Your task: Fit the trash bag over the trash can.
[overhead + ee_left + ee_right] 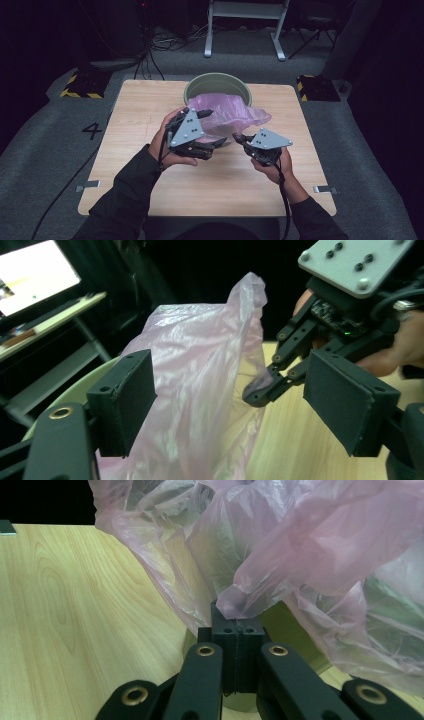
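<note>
Right gripper view: a fold of the pink plastic bag (280, 555), draped over the green bin (218, 86) on the desk (150, 165), is pinched by the closed right tool (239, 617), presumably anchoring it while the left tool (227, 400), jaws apart, is readied for another hold.

Your left gripper (227, 405) has its two black pads (347, 400) standing wide apart, with the pink plastic bag (200, 375) rising between them, loose from both. Beyond it your right gripper (280, 382) pinches the bag's edge above the wooden table (295, 440). The pale green bin's rim (75, 392) curves at the left.
</note>
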Demonstrator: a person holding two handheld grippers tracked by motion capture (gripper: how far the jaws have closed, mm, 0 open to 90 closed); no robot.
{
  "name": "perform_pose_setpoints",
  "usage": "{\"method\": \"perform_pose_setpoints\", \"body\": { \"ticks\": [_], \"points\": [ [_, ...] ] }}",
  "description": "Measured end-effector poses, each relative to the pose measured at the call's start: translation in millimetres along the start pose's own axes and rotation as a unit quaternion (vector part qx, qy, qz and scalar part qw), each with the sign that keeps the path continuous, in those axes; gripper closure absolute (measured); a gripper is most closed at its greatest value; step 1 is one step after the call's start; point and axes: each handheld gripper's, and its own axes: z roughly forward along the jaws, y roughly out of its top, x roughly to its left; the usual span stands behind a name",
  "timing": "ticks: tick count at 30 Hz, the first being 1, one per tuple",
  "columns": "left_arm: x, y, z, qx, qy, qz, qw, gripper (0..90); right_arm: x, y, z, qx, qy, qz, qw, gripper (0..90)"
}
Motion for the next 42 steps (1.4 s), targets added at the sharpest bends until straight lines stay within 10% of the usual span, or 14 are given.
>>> {"method": "perform_pose_setpoints", "body": {
  "ticks": [12, 20, 29, 35, 42],
  "points": [
    [49.4, -9.0, 23.5, 0.053, 0.061, -0.006, 0.9967, 82.9, 1.5, -9.2, -1.0, 0.013, 0.016, -0.009, 0.9997, 90.0],
    [94.1, -38.7, 16.9, 0.064, 0.096, -0.084, 0.9898, 88.8, -2.9, -25.6, -0.8, 0.030, 0.026, 0.005, 0.9992, 90.0],
    [111.8, -72.5, 13.8, 0.059, 0.073, -0.133, 0.9866, 86.0, -13.6, -42.4, 2.8, 0.028, 0.037, 0.044, 0.9980, 90.0],
    [101.4, -80.0, 13.6, 0.051, 0.070, -0.131, 0.9876, 86.4, -16.1, -38.7, -4.4, -0.012, -0.005, 0.060, 0.9981, 40.1],
    [93.9, -85.1, 11.3, 0.040, 0.073, -0.133, 0.9876, 88.0, -8.2, -18.4, -16.4, -0.076, -0.014, 0.054, 0.9955, 29.1]
  ]
}}
